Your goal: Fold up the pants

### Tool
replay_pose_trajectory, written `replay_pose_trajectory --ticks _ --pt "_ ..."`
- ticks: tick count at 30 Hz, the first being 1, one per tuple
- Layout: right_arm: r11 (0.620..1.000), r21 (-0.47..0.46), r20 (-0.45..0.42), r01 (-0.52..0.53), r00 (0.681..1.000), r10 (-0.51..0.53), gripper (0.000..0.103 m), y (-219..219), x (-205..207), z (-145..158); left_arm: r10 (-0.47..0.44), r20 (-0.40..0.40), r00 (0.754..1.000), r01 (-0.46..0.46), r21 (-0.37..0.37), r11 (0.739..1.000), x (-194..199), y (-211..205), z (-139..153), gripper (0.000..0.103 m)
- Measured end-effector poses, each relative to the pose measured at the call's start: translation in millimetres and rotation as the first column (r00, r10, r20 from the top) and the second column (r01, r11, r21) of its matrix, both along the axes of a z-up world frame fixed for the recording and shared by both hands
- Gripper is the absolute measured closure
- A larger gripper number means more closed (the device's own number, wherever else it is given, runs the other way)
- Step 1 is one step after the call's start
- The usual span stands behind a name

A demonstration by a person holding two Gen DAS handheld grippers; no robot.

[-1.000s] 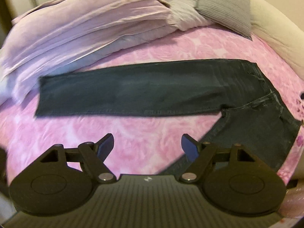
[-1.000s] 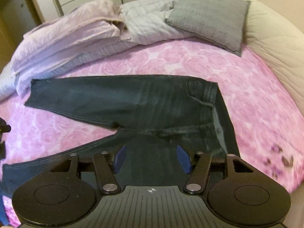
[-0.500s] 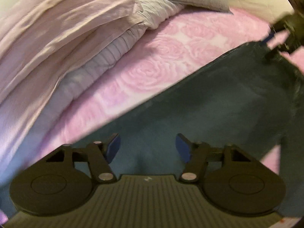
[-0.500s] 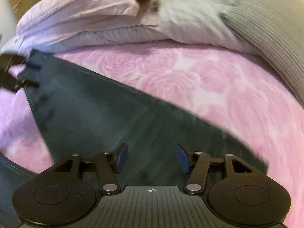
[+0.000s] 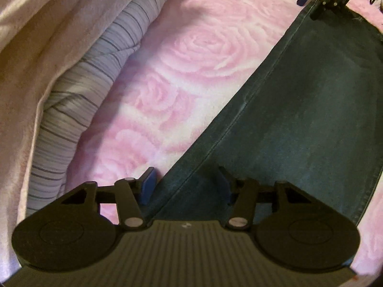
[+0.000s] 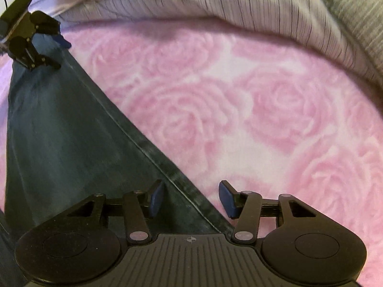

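A: Two grippers hung steeply over one leg of the dark jeans [image 5: 299, 110], which lay flat on the rose-patterned pink blanket [image 5: 191, 55].

B: Gripping anything?

A: No. The left gripper [image 5: 185, 186] and right gripper [image 6: 190, 199] each straddled the leg's far seam, jaws just narrowing but pads not yet pressing cloth. Probably placed to pinch that edge and fold it over. Striped bedding [image 6: 251, 7] lay beyond.
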State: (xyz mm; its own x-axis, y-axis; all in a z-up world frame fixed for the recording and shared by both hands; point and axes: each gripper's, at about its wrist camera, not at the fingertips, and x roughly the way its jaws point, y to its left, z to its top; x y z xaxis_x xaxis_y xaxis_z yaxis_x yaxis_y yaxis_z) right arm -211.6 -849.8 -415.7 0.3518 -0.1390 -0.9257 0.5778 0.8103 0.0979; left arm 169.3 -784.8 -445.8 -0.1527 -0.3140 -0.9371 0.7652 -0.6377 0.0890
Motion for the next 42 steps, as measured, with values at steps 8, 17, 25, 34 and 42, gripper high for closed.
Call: replay_pose_trajectory --ticks 8,17,25,34,42 --pt "0.996 -0.087 -0.002 -0.027 1.0 0.027 0.099 33 4 16 -0.048 0.117 0.992 0.062 -0.117 0.991 -26 34 10 0.1" --pt "0.811 -0.575 -0.109 -0.103 0.993 0.049 0.1 215 6 93 0.284 0.036 0.958 -0.247 -0.397 0.884 -62 224 87 0.102" --pt "0.85 -0.516 -0.163 -0.108 0.986 0.026 0.099 416 -24 104 0.507 0.019 0.862 -0.495 -0.188 0.848 -120 429 69 0.099" --pt "0.83 -0.149 -0.081 0.538 0.829 -0.553 0.068 458 -87 72 0.634 -0.052 0.772 -0.634 0.021 0.773 -122 485 62 0.074" --pt "0.005 0.363 0.271 0.932 -0.1 -0.957 0.06 421 -238 59 0.81 -0.19 0.555 -0.83 -0.059 0.555 -58 456 86 0.072"
